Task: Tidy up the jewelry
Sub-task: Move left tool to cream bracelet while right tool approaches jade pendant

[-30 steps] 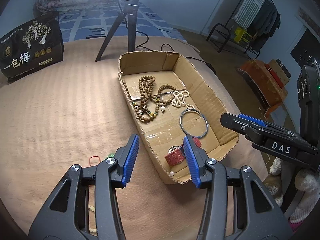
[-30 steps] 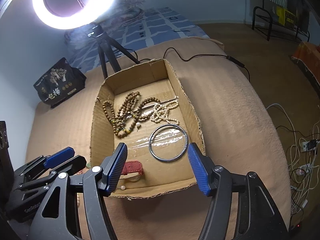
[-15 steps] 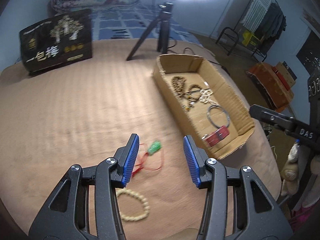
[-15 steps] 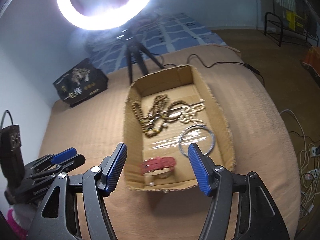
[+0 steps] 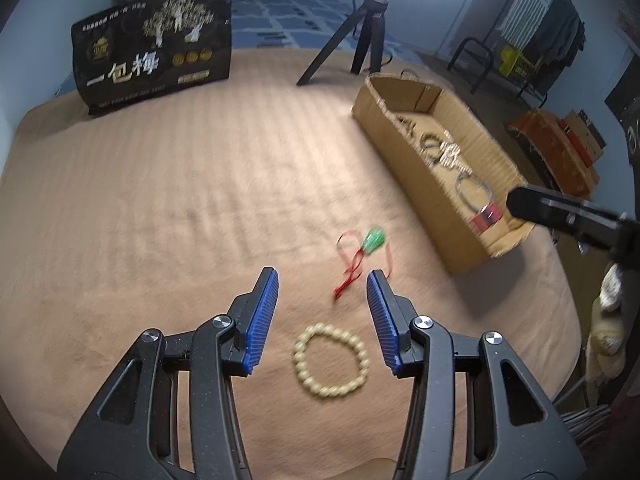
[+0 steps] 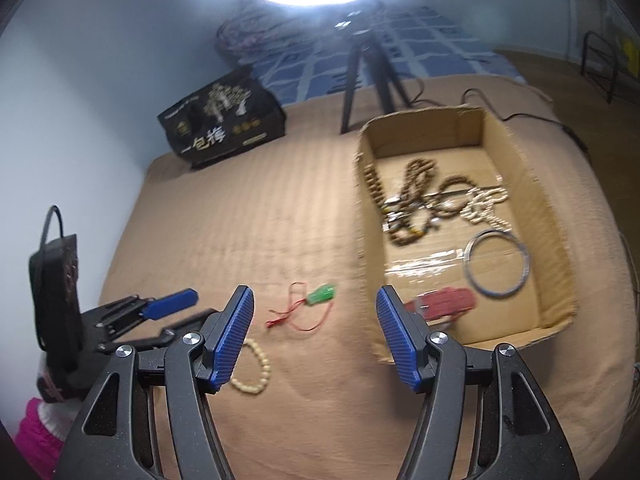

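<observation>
Both pairs of jaws stand spread with nothing between the pads. Under the left gripper (image 5: 322, 286), a cream bead bracelet (image 5: 331, 360) lies on the tan blanket (image 5: 160, 208) just below its tips; a green pendant on red cord (image 5: 373, 240) lies just beyond them. Ahead of the right gripper (image 6: 315, 303), that pendant sits slightly left, while the cardboard box (image 6: 560, 240) to the right of its tips holds brown bead strands (image 6: 416, 196), a metal bangle (image 6: 497, 264) and a red band (image 6: 448, 305).

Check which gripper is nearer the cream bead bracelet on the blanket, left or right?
Left. The left gripper hangs open right over the cream bead bracelet, which lies between its fingers. The right gripper sits off to the side toward the cardboard box, open, empty.
</observation>
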Tool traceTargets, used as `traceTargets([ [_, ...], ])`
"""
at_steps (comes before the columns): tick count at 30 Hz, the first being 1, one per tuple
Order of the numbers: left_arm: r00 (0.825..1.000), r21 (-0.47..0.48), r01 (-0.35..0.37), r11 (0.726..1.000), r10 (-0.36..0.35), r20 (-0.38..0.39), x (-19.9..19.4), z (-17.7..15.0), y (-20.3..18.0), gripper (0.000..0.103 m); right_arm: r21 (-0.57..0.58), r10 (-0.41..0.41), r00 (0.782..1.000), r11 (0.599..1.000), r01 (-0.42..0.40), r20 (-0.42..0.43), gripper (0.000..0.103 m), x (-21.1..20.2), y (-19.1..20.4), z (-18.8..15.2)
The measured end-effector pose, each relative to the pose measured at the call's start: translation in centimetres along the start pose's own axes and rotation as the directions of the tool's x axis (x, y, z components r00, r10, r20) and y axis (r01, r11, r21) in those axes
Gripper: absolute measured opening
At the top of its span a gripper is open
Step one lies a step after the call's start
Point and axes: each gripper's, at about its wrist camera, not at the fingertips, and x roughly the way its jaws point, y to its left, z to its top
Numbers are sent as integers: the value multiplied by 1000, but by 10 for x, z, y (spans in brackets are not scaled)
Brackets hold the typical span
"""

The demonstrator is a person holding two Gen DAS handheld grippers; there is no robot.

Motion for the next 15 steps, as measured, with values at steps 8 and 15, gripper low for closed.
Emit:
traceTargets([
  [8, 996, 3, -8, 1000, 8, -90, 18, -32, 19, 47, -27, -2, 997, 1000, 0, -75, 57, 33, 23, -6],
  [15, 989, -1, 14, 1000, -14, -145, 30, -51, 24, 38, -15, -20, 988, 1000, 18, -154, 36, 68, 29, -11],
])
